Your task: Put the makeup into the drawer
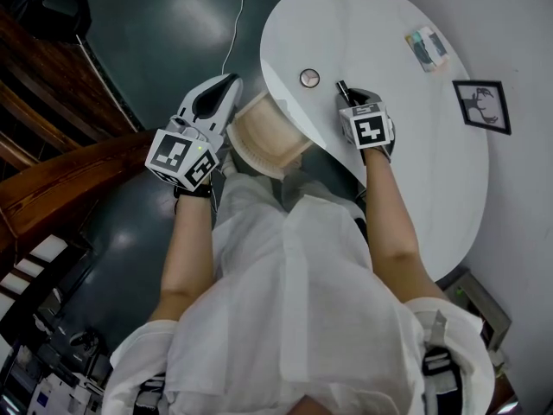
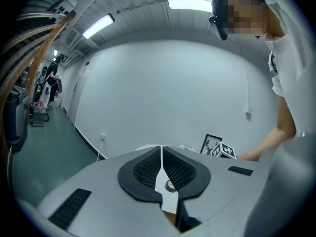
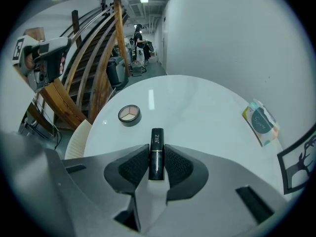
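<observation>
Right gripper (image 3: 157,153) clamped on 1 lipstick (image 3: 156,136) near table (image 3: 202,100) left edge; 1 compact (image 3: 129,114) beside, open tabletop rightward. Left gripper (image 2: 161,153) closed, empty.

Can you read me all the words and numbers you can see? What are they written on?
"ZIB": pale letters on the black lipstick. They run sideways, so I'm not fully sure of them.
Packet: a curly word that seems to start with "S", too small to read.
Deer picture: no words.
Compact: no words.
</observation>
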Demonstrator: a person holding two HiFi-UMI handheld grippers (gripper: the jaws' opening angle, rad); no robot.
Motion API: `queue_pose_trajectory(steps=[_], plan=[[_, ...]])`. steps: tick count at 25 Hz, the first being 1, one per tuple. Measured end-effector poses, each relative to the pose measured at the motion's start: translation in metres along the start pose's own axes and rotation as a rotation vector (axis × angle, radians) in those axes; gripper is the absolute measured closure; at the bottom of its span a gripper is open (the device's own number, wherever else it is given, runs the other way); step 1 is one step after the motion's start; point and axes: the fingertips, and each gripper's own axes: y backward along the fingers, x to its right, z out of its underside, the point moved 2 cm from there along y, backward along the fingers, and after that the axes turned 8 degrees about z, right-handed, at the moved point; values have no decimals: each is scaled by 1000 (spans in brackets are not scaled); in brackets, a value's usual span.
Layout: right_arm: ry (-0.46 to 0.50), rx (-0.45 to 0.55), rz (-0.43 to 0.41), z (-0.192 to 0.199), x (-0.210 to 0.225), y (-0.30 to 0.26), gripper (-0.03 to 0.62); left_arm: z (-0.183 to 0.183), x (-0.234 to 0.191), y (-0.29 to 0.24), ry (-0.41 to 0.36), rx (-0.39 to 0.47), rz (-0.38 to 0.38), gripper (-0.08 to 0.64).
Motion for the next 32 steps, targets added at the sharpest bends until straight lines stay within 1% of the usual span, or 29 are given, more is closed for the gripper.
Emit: queue_pose_trajectory(steps=[7, 13, 20, 25, 28, 32], plan=[[7, 9, -29, -11, -21, 9, 500, 5, -4, 18, 7, 1, -30, 535], [47, 20, -65, -19, -53, 16, 500, 10, -12, 39, 19, 10, -65, 535], [116, 58, -142, -37, -107, 21, 500, 16, -19, 63, 35, 15, -98, 535], [179, 75, -219, -49, -156, 20, 500, 21, -28, 84, 49, 10, -121, 535], [195, 72, -250, -50, -178, 17, 500, 26, -33, 95, 58, 4, -134, 535], [205, 69, -269, -48, -197, 9, 500, 33, -39, 106, 67, -7, -142, 535]])
